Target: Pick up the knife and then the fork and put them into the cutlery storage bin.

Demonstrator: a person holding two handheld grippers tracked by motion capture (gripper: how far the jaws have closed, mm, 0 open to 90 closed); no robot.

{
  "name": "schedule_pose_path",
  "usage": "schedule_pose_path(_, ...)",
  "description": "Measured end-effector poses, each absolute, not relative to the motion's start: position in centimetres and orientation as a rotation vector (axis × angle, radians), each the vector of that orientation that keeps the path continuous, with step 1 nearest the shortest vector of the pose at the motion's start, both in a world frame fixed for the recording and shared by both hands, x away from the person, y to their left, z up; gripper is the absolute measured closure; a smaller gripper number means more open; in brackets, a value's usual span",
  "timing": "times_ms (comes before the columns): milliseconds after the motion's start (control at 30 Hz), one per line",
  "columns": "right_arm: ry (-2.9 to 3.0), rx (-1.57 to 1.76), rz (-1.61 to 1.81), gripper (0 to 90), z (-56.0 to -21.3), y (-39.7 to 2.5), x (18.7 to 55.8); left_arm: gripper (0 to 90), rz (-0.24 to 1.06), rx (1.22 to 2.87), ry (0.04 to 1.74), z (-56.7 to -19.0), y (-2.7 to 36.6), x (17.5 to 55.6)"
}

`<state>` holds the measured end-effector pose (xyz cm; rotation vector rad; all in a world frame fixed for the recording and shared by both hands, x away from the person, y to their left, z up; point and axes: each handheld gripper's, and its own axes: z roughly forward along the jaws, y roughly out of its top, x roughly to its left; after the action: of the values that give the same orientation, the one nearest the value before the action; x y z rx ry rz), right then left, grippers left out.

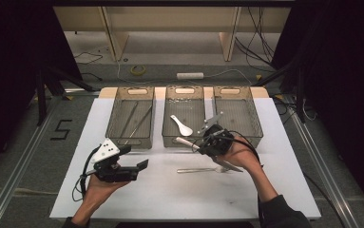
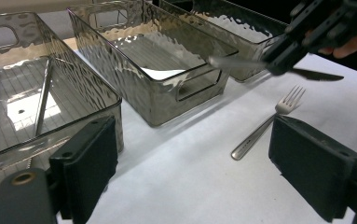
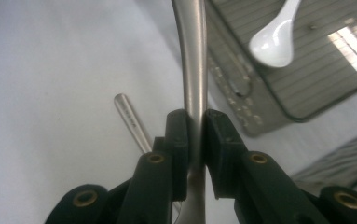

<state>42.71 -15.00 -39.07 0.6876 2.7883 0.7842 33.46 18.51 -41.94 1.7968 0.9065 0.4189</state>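
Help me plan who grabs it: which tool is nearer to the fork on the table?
Right. The right tool, shut on a knife, hovers just above the fork. The left tool sits open, well off to the fork's left.

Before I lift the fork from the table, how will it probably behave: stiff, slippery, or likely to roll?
The fork looks like polished metal, so it is probably stiff and may slip between the jaws. It lies flat on the white table, so getting under its thin handle could be hard. Its flat shape suggests it would slide rather than roll.
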Motion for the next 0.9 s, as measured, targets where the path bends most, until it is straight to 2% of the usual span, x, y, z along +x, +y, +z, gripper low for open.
schedule_pose_path(567,2.651,0.897,0.853,80.5,-35.5,-18.5,47.3,14.9,0.426,1.776,0.910,-41.9,18.7,33.4)
schedule_pose_path(900,2.576,0.977,0.853,80.4,-34.9,-19.3,50.4,15.0,0.428,1.771,0.910,-41.8,18.7,33.4)
